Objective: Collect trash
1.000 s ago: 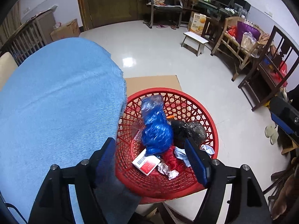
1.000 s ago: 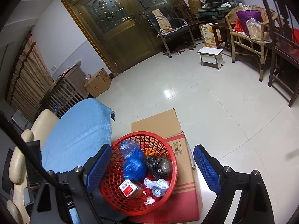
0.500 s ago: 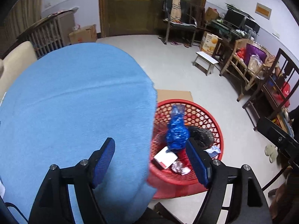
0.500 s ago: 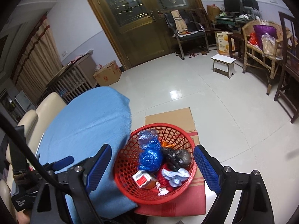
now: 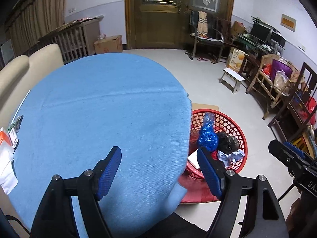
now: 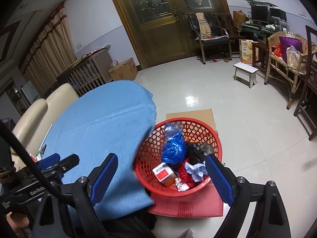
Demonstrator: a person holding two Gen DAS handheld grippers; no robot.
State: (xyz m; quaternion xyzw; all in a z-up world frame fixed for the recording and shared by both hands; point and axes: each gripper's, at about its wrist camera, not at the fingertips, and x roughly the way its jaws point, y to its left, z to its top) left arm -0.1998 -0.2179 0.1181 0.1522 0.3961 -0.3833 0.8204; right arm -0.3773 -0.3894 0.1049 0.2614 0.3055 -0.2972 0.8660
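- Tiled living-room floor with brass-toned double doors behind; chairs and a white stool stand along the far side.
- Round table under a blue cloth fills most of the left wrist view and hides the near-left part of the red basket.
- Basket sits on a cardboard box just beside the table. It holds a blue bag, a dark bag, a small red-and-white carton and crumpled paper.
- Papers at the table's left edge are cut off, unreadable.
- Left gripper: fingers apart, empty, above the table edge.
- Right gripper: fingers apart, empty, above the basket.
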